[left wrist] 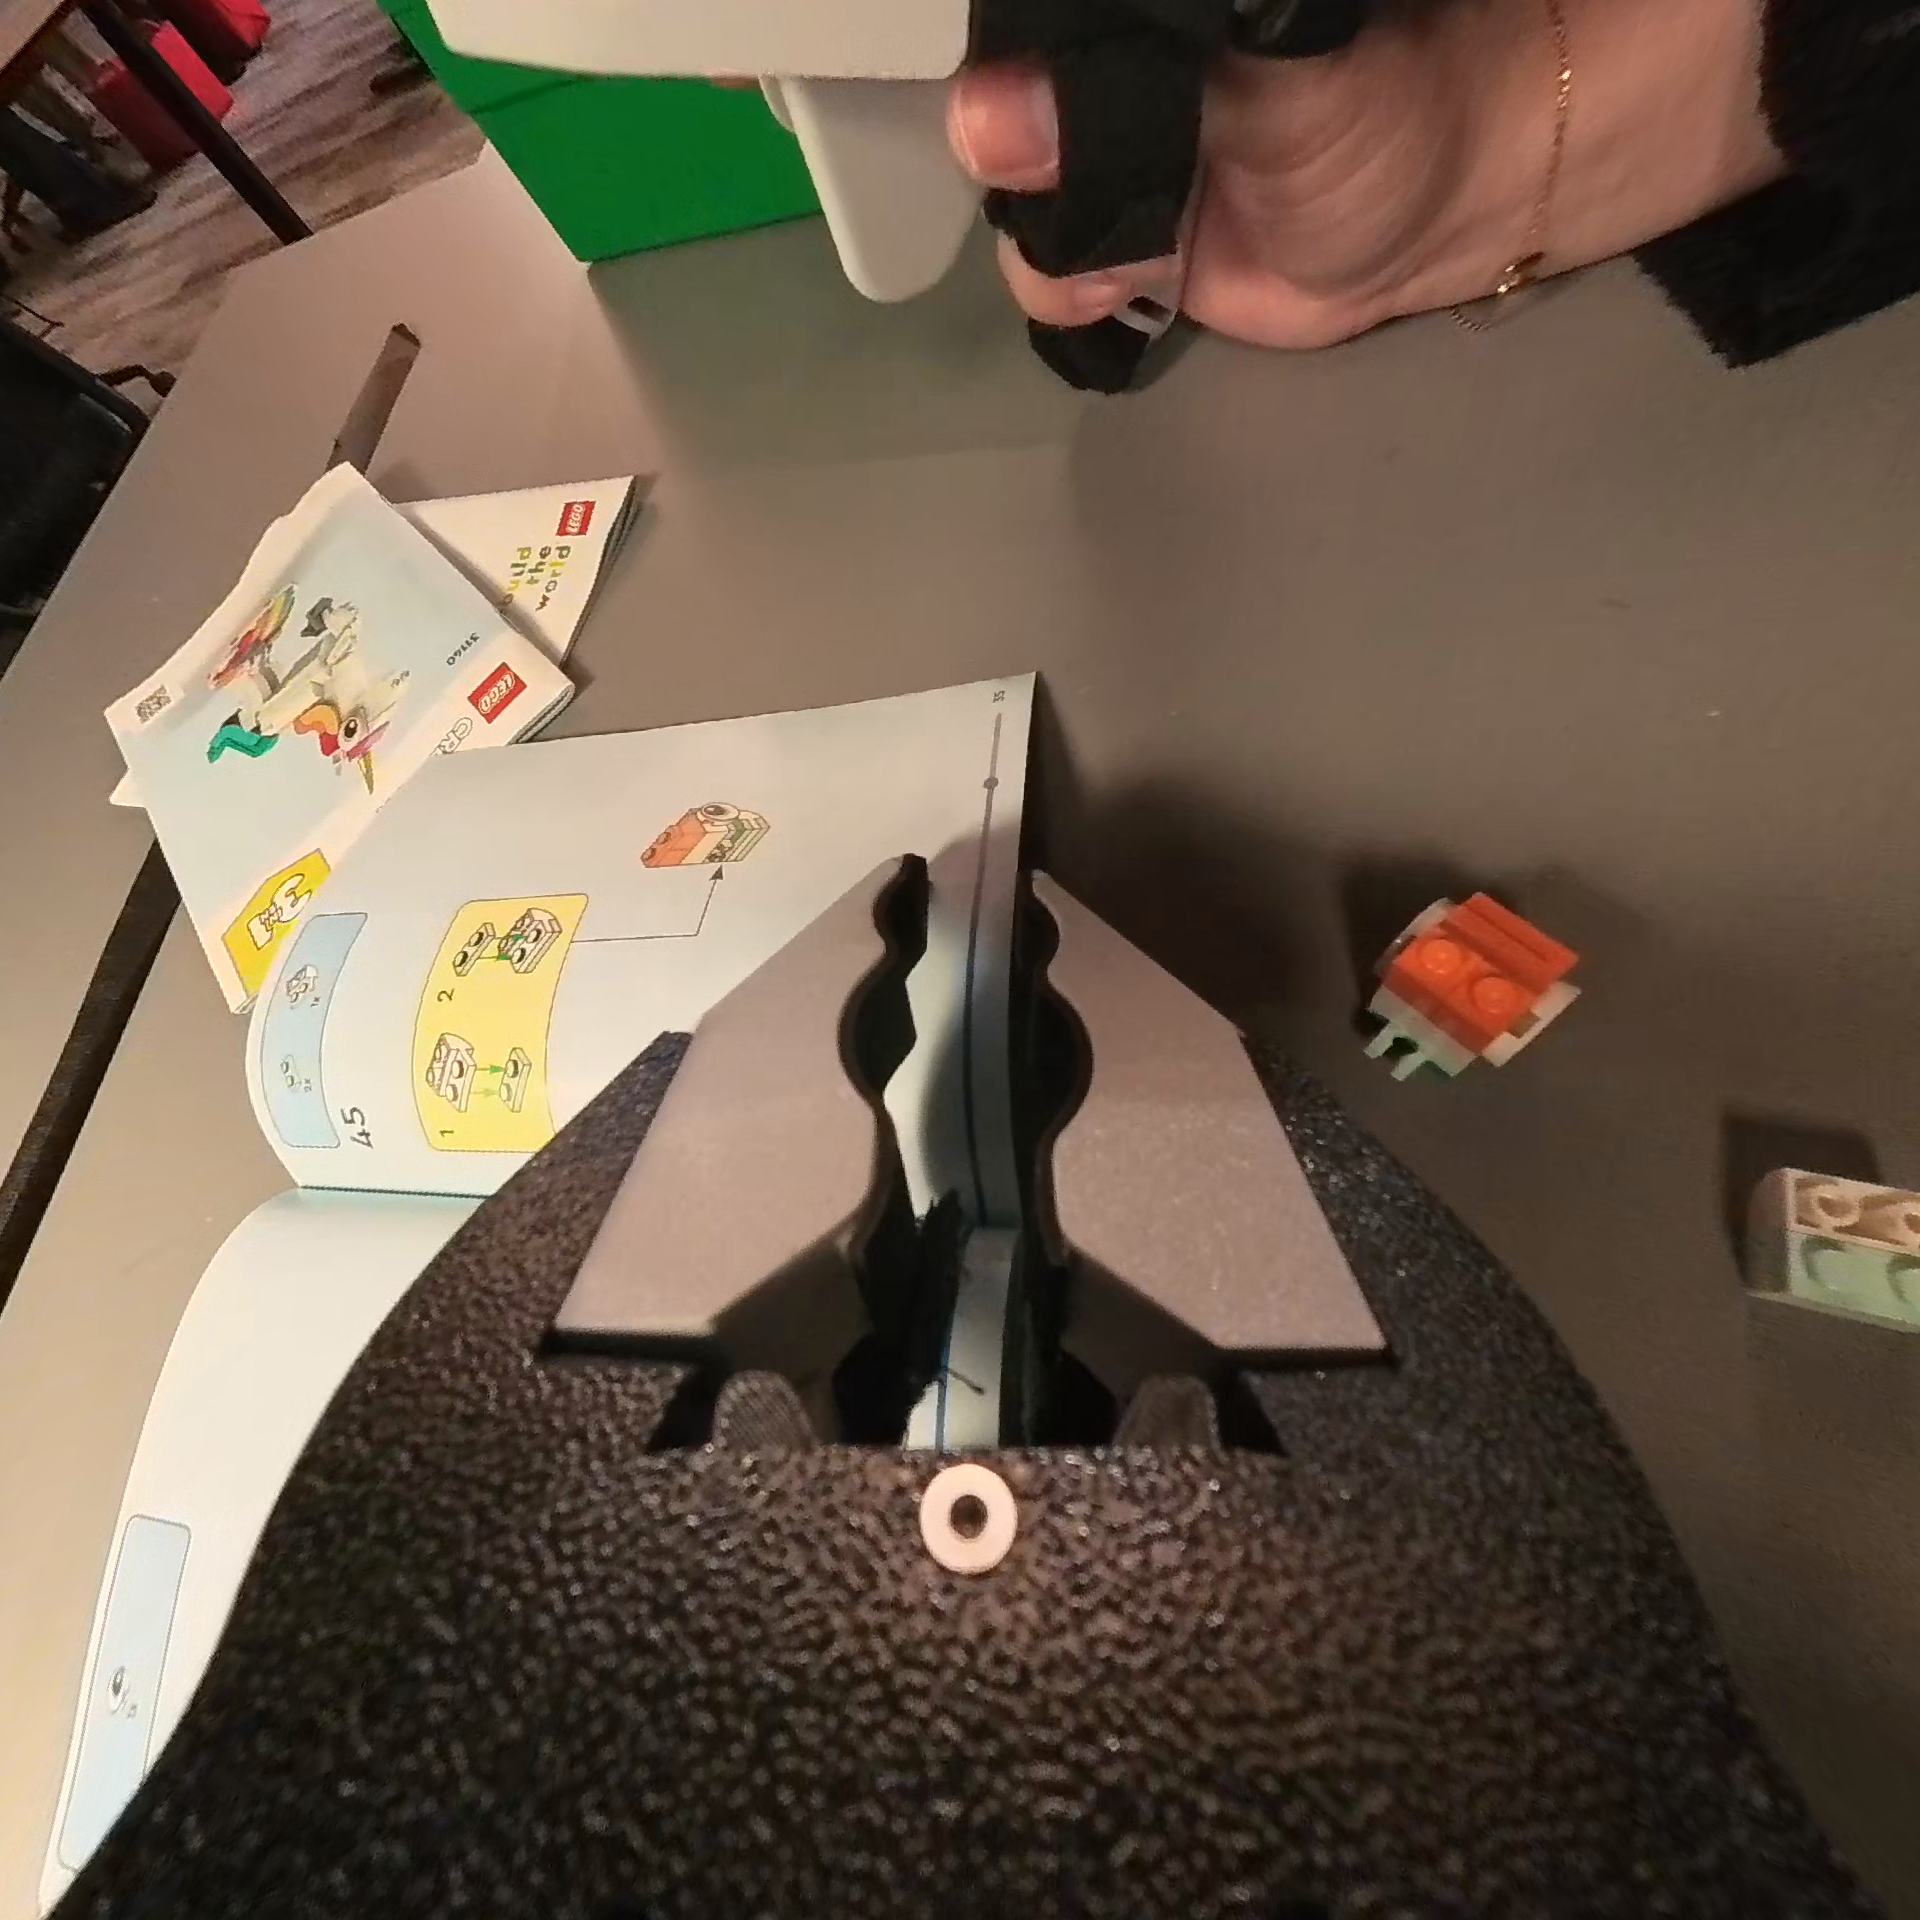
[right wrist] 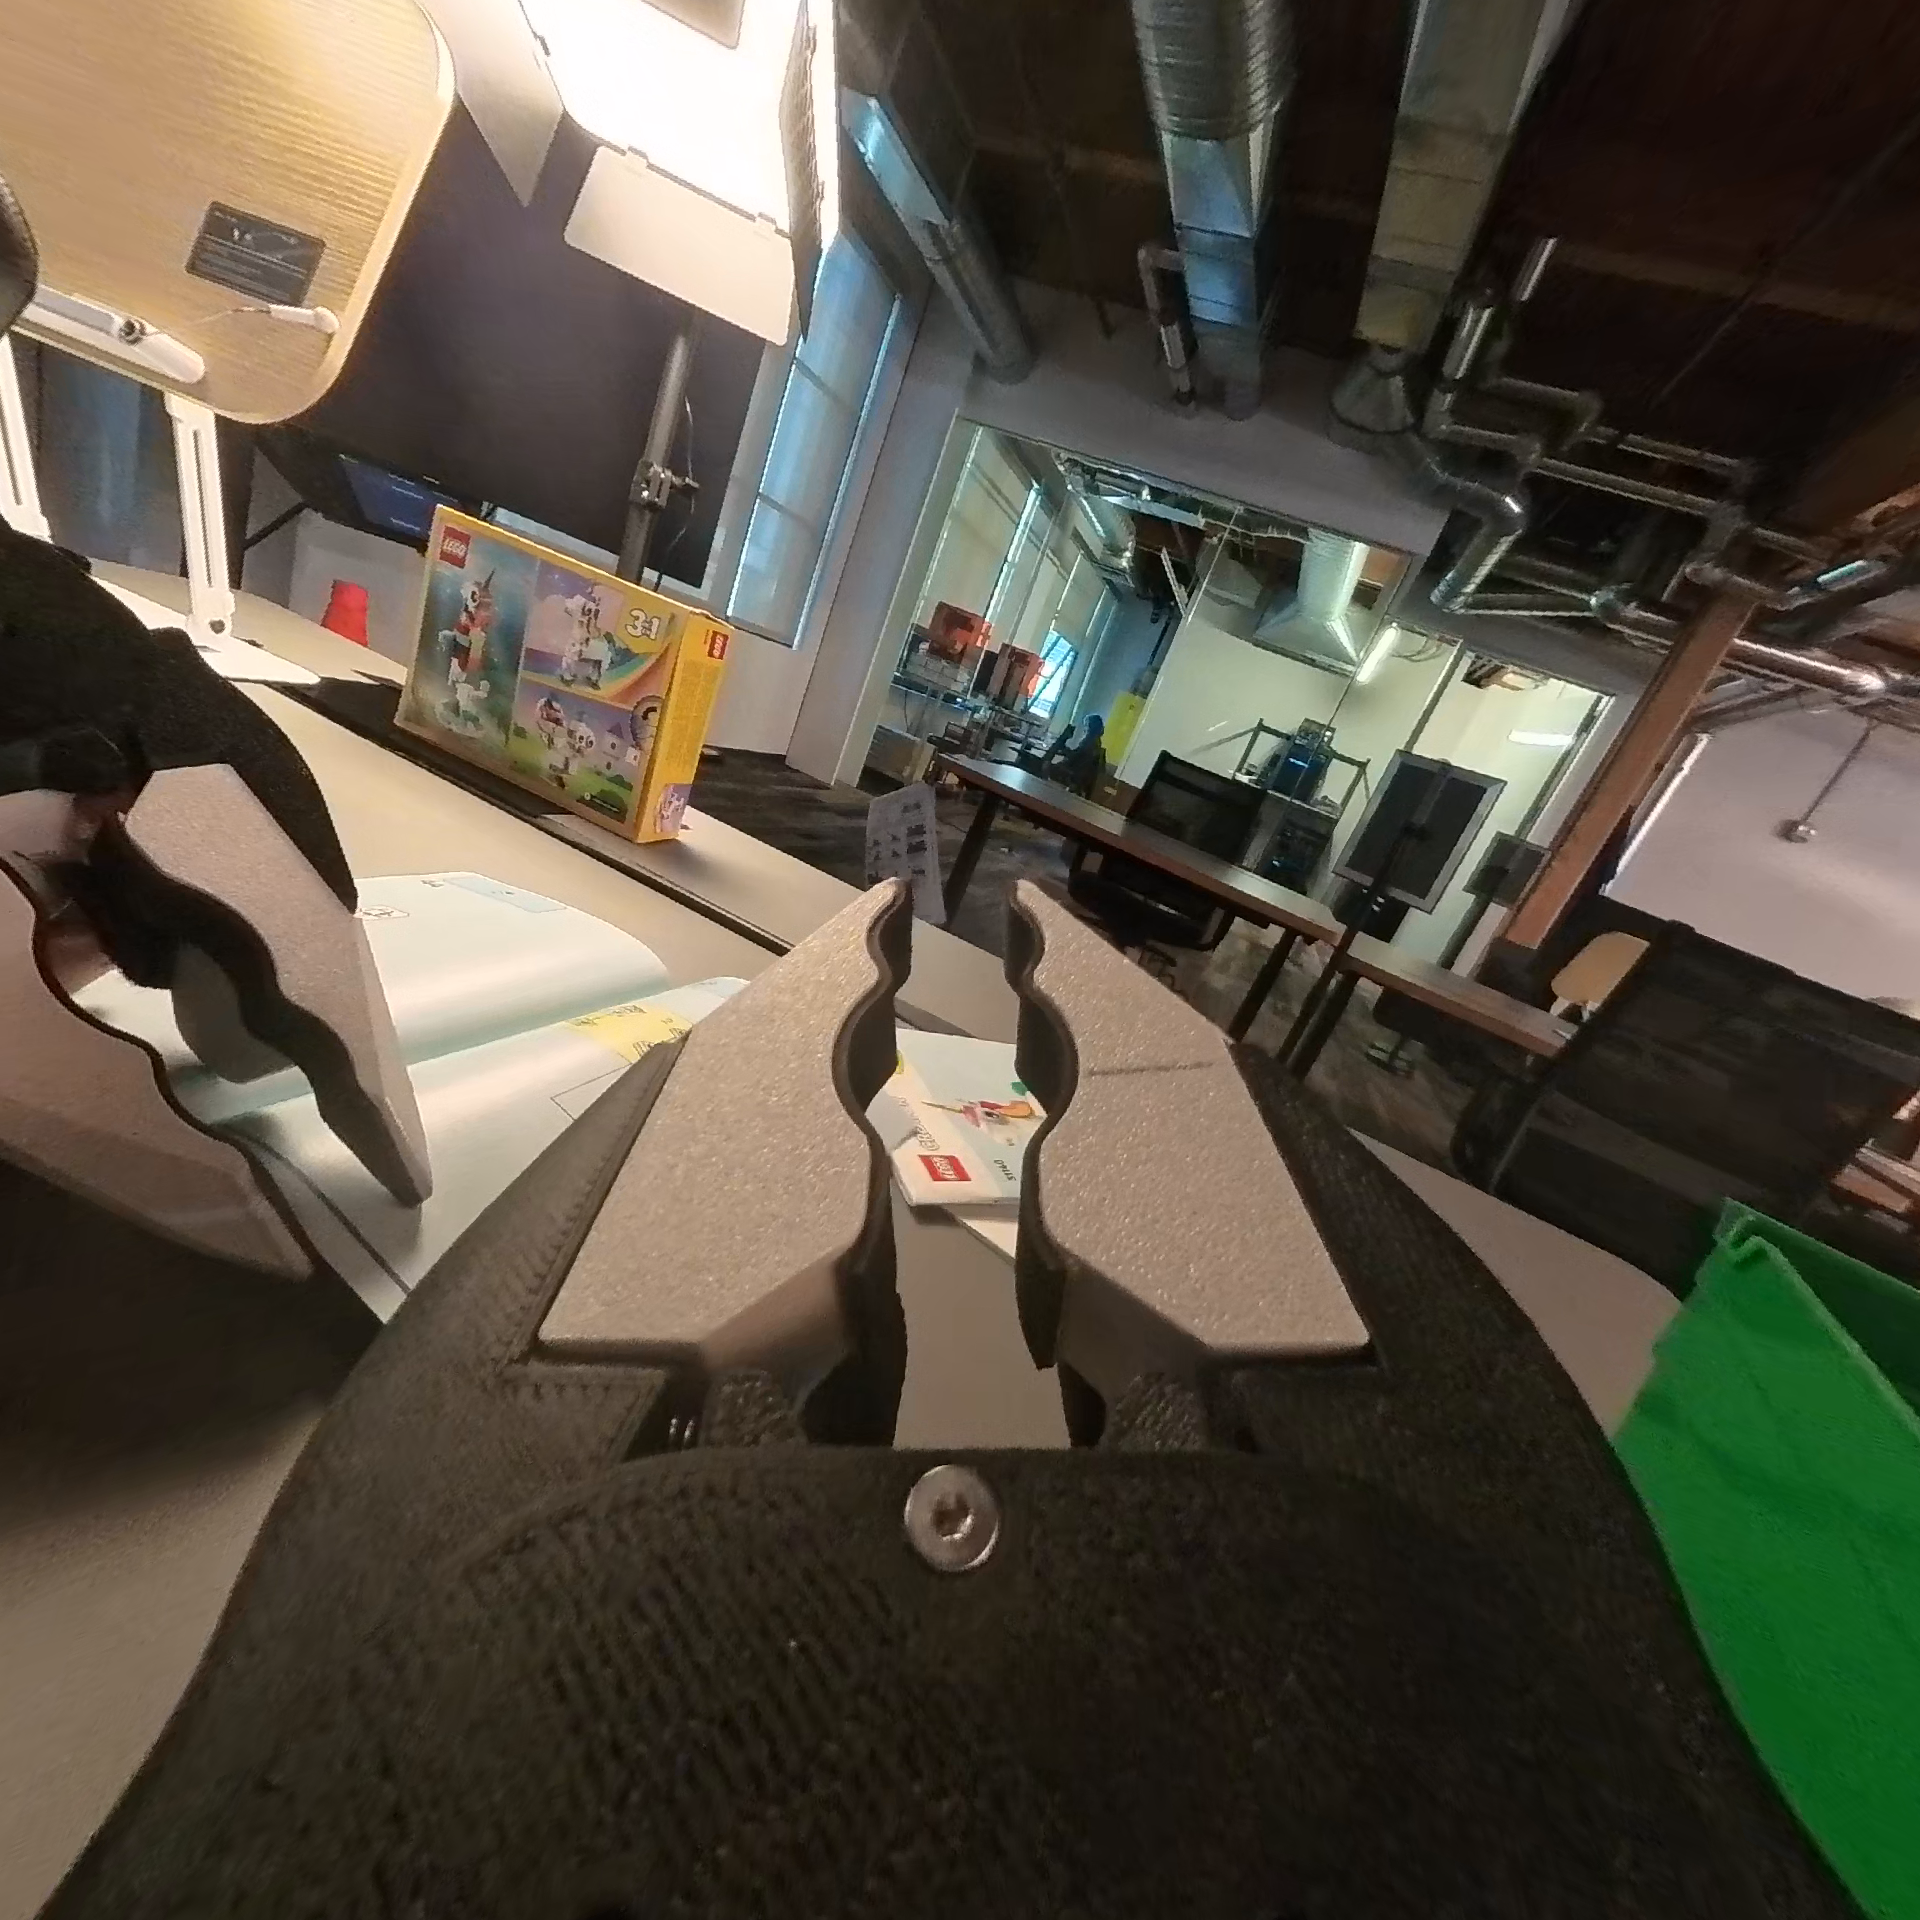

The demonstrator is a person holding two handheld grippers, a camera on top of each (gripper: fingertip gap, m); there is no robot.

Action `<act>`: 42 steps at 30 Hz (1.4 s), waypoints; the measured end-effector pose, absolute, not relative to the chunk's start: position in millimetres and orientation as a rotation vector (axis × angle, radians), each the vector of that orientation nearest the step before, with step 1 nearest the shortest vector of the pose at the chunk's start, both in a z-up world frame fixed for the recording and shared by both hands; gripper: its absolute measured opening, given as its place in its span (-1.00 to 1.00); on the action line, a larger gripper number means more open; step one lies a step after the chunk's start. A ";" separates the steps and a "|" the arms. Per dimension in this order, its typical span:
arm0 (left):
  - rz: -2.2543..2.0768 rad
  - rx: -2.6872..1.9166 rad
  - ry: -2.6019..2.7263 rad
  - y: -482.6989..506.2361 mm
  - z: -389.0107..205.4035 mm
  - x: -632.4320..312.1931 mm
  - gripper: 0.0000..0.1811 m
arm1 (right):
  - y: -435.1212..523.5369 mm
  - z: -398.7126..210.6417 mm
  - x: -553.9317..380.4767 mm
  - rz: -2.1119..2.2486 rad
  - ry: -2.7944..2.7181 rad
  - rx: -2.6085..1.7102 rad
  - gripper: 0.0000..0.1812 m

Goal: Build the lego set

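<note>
We list: grey table (left wrist: 1351,623); green bin (right wrist: 1787,1475), contents hidden; yellow set box (right wrist: 561,707), standing shut; open instruction booklet (left wrist: 582,977), page edge pinched by left gripper (left wrist: 971,883); right gripper (right wrist: 956,904), fingers apart, empty; orange-topped lego piece (left wrist: 1470,982) beside booklet.

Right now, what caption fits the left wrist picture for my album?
Left gripper pinching an open instruction booklet page, orange brick assembly nearby.
</note>
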State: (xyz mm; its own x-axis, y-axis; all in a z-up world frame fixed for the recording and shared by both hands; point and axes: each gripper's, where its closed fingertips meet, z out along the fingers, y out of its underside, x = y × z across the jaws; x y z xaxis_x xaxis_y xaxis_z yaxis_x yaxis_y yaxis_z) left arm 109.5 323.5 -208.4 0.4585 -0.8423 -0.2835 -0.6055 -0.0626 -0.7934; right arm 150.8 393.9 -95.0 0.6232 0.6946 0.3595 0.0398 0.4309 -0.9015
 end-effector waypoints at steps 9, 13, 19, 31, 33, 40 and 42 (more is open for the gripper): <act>-0.322 -1.769 1.240 323.5 -208.9 109.5 -0.85 | 393.6 -96.9 149.1 0.478 -0.832 -1.068 -0.84; -0.319 -1.768 1.242 323.6 -209.0 109.4 -0.86 | 393.3 -97.3 148.5 0.479 -0.836 -1.068 -0.84; -0.338 -1.769 1.264 321.0 -210.4 110.9 -0.98 | 393.2 -97.8 148.0 0.482 -0.840 -1.069 -0.84; -0.638 -1.965 1.070 327.0 -208.0 105.2 -1.00 | 388.8 -100.3 143.1 0.465 -0.883 -1.056 -0.84; -0.735 -2.001 0.996 329.5 -205.2 103.9 -1.00 | 383.2 -103.2 137.7 0.415 -0.936 -1.029 -0.84; -0.918 -1.989 0.853 333.1 -192.0 98.6 -1.00 | 351.4 -123.2 117.6 0.422 -1.195 -0.918 -0.82; -0.906 -1.994 0.861 333.1 -193.2 98.8 -1.00 | 342.3 -134.3 116.6 0.425 -1.305 -0.879 -0.79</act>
State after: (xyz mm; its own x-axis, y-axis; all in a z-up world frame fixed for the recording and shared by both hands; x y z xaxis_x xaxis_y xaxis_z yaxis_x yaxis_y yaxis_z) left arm 98.8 333.1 -193.2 0.5193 -0.8015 0.2965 -0.2553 -0.4766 -0.8413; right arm 116.6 342.3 -134.3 0.2492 0.7179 0.6501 0.1969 0.6197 -0.7598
